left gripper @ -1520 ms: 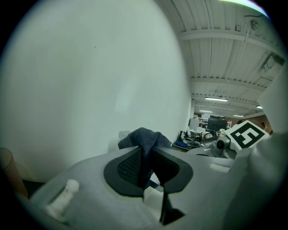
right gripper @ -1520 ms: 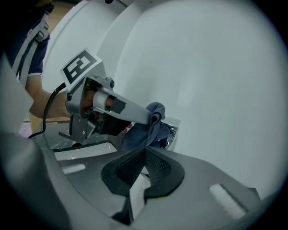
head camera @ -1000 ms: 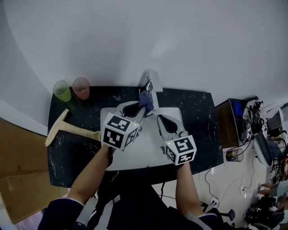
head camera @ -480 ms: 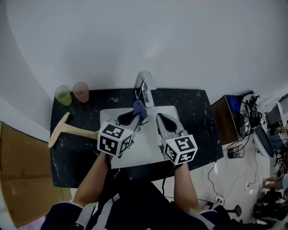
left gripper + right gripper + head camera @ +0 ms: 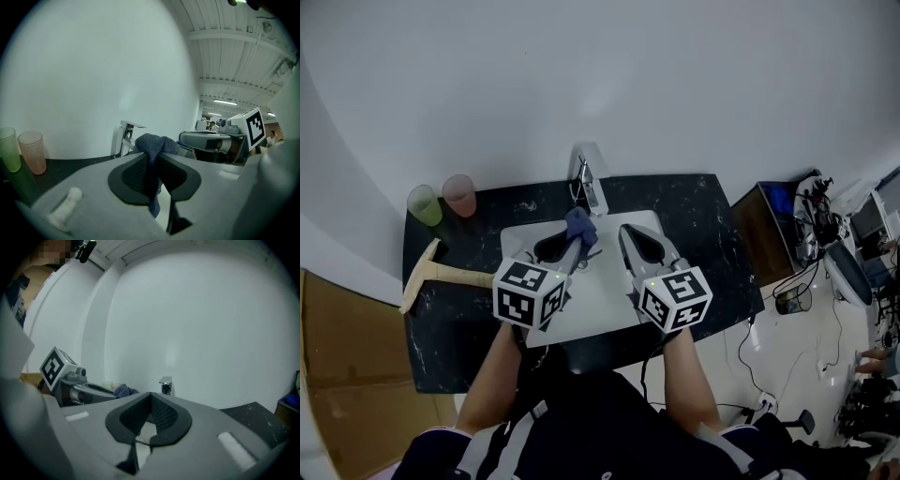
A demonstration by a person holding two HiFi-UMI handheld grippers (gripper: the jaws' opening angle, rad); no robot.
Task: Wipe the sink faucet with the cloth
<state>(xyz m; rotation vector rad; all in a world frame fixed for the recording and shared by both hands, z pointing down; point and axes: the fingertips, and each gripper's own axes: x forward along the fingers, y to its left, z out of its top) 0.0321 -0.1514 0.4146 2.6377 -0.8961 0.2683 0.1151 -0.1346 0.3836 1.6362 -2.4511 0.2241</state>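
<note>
A black, white-flecked worktop [image 5: 712, 246] stands against a pale wall, seen from above; a white rectangular sink [image 5: 602, 286] is set into its middle, reaching close to the front edge; a chrome faucet [image 5: 587, 182] rises upright at the sink's back rim, hard against the wall; at the worktop's back left corner a green cup [image 5: 423, 204] and a pink cup [image 5: 460, 194] stand upright, just beside each other; a wooden T-shaped tool [image 5: 439, 273] lies flat on the left part, its handle pointing toward the sink; brown cardboard [image 5: 347, 375] lies beside the worktop on the left; cables [image 5: 748, 373] trail over the white floor [image 5: 787, 356] on the right.
</note>
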